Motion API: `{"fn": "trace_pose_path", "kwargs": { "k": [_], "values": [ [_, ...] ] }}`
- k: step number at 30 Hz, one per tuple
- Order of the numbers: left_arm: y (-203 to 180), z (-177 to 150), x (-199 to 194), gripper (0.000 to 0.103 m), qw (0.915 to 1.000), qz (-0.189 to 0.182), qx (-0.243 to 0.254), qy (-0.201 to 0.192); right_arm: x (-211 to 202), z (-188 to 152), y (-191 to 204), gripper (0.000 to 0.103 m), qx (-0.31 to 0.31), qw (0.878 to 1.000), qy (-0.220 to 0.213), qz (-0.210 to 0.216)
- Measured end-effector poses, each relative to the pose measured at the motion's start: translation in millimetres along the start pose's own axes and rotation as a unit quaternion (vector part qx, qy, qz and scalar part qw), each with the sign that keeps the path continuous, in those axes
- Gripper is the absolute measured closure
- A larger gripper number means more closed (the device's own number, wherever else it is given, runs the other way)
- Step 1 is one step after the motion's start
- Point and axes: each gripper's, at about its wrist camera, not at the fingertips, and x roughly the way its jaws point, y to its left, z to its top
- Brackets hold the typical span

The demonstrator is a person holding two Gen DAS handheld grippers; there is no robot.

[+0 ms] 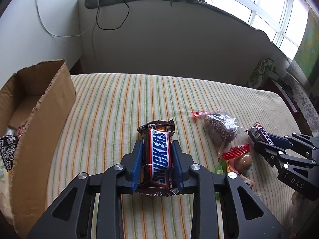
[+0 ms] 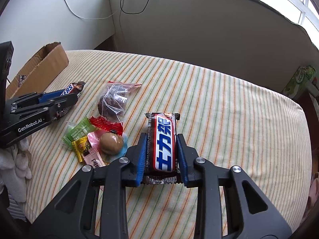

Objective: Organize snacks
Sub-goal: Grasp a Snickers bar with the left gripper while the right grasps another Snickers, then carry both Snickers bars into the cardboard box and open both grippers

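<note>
Both claws are down on the striped cloth-covered counter [image 2: 219, 91] at once: the left claw [image 1: 157, 159] has its blue pads pressed against the long sides of a brown Snickers bar with a white-and-blue logo [image 1: 158, 155], and the right claw [image 2: 162, 153] squeezes a second brown bar, this one lettered in blue non-Latin script [image 2: 163, 145], the same way. Each bar lies lengthwise between the fingers, a sensible hold, I'd say, since gripping the long edges keeps a slippery wrapper from swivelling on the lift. Neither bar looks clear of the cloth yet. Over at the left edge stands the torn brown cardboard box [image 1: 45, 107], open-topped, a few packets already inside, so that is the likely destination. Between the two claws sits the leftover pile: a dark brown cake in a clear bag [image 2: 112, 101], a red sachet [image 2: 106, 125], a green sachet [image 2: 78, 132], a yellow one [image 2: 80, 146], a pink packet [image 2: 93, 155] and a shiny brown egg-shaped sweet [image 2: 111, 143]. The right claw's route to the box crosses that pile and the left claw itself, so lifting high looks wise.
</note>
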Motion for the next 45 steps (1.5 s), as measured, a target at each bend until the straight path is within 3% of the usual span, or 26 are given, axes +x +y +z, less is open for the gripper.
{"fn": "trace_pose_path", "kwargs": {
  "k": [10, 25, 45],
  "values": [
    [11, -8, -41, 0.076, 0.9993, -0.018, -0.011, -0.032, -33, 1, 12, 0.073, 0.001, 1.0, -0.026, 0.004],
    [45, -17, -106, 0.076, 0.9944, -0.02, -0.05, -0.091, -71, 25, 94, 0.073, -0.055, 0.994, -0.071, 0.055],
    [134, -10, -133, 0.076, 0.9881, 0.036, -0.091, -0.119, -42, 90, 202, 0.073, -0.122, 0.983, -0.071, 0.115]
  ]
}}
